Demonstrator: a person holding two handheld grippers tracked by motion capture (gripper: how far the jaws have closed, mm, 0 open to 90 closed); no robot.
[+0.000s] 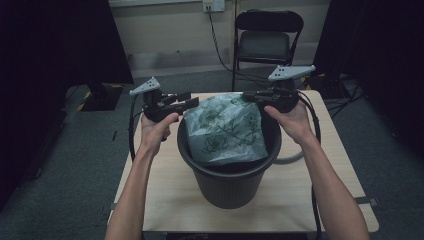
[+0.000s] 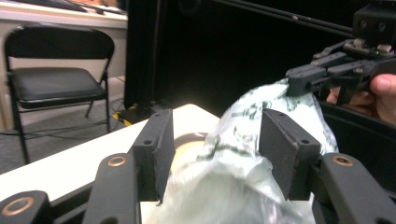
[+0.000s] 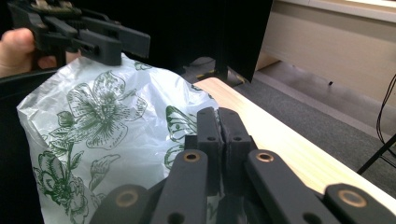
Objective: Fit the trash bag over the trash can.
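Black bin (image 1: 227, 187) holds a bag (image 1: 227, 130) (green floral print).

the room was dim, corners of the high view sinking into black. soft overhead light caught the translucent green-flowered plastic bag (image 1: 226, 127); the nearest black jaws blurred slightly at the bottom.
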